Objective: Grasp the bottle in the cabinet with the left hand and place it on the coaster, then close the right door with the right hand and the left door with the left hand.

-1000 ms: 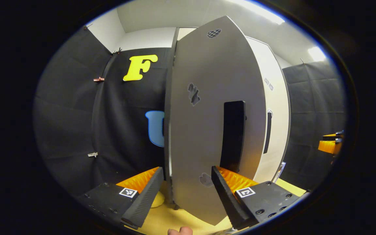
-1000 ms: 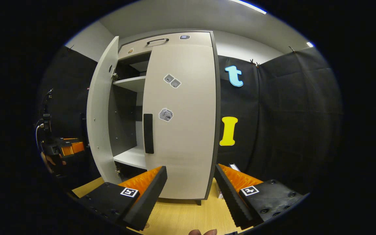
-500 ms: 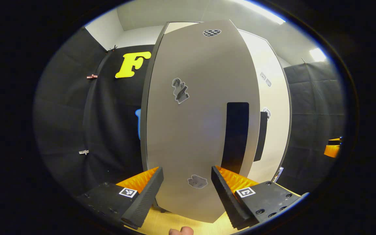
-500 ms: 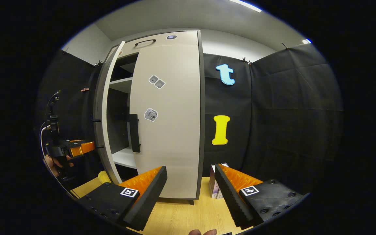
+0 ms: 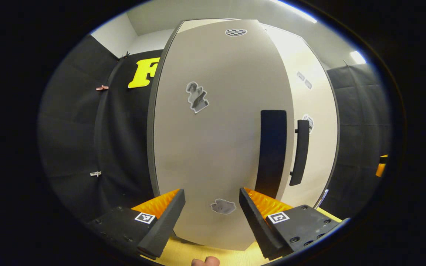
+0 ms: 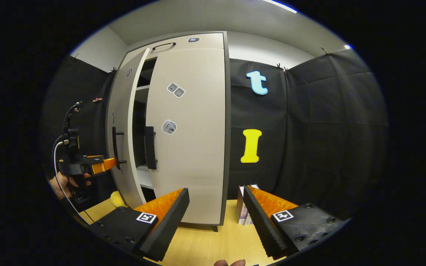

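In the left gripper view the grey left door [image 5: 216,147] stands close ahead, with its black handle [image 5: 272,147] right of centre. My left gripper [image 5: 211,216] is open and holds nothing, its fingers just short of the door's lower part. The right door [image 6: 190,140] lies flat against the cabinet. The left door [image 6: 120,129] is still ajar by a narrow gap. A hand holds my left gripper [image 6: 108,163] against the left door. My right gripper [image 6: 216,221] is open and empty in front of the right door. A yellow rounded thing [image 6: 117,199], perhaps the bottle, sits on the table left of the cabinet.
The cabinet stands on a light wooden table [image 6: 205,244]. Small boxes [image 6: 243,205] stand on the table just right of the cabinet. Black cloth walls close in on both sides. The right door's handle [image 5: 300,151] sits close beside the left door's edge.
The left door has swung from wide open to nearly shut, with my left gripper following it. The right door stayed shut and my right gripper barely moved.
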Demonstrator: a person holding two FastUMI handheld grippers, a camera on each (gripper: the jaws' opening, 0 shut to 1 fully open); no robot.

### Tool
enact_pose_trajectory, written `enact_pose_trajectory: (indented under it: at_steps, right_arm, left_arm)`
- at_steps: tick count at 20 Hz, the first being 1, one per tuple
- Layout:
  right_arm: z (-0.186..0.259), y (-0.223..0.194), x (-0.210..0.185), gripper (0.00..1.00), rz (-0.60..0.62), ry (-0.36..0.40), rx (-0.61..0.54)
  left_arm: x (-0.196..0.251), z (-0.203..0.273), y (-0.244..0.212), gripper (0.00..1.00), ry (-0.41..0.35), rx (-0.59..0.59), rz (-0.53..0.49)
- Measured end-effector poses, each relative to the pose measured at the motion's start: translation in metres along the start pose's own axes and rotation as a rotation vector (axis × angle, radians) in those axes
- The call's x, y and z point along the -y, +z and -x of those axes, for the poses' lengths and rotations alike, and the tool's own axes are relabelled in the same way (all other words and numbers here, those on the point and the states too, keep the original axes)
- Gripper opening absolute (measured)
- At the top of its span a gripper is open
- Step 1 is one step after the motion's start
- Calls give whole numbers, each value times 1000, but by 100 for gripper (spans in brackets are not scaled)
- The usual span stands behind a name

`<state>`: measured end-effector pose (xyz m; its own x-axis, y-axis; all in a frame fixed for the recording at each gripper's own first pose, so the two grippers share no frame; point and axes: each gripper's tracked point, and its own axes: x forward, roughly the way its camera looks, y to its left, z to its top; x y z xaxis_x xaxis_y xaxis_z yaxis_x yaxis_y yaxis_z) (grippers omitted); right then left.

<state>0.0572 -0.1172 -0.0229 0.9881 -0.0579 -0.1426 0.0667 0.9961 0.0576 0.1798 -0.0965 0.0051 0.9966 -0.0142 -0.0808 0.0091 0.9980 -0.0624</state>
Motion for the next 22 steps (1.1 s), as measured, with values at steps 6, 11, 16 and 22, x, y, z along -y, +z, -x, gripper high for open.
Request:
enact_pose_trajectory:
  at_steps: [6,11,16,22]
  right_arm:
    - [-11,-3,-6,97,0,15,-1]
    - [-15,1,-15,98,-6,27,10]
    - [-14,9,-29,97,-5,43,32]
    - [-5,33,-40,97,-5,56,64]
  left_arm:
    - [1,-6,0,94,2,1,-7]
    - [6,4,8,94,-23,15,-28]
    - [4,30,20,94,-53,34,-23]
    - [-8,73,31,94,-60,52,-19]
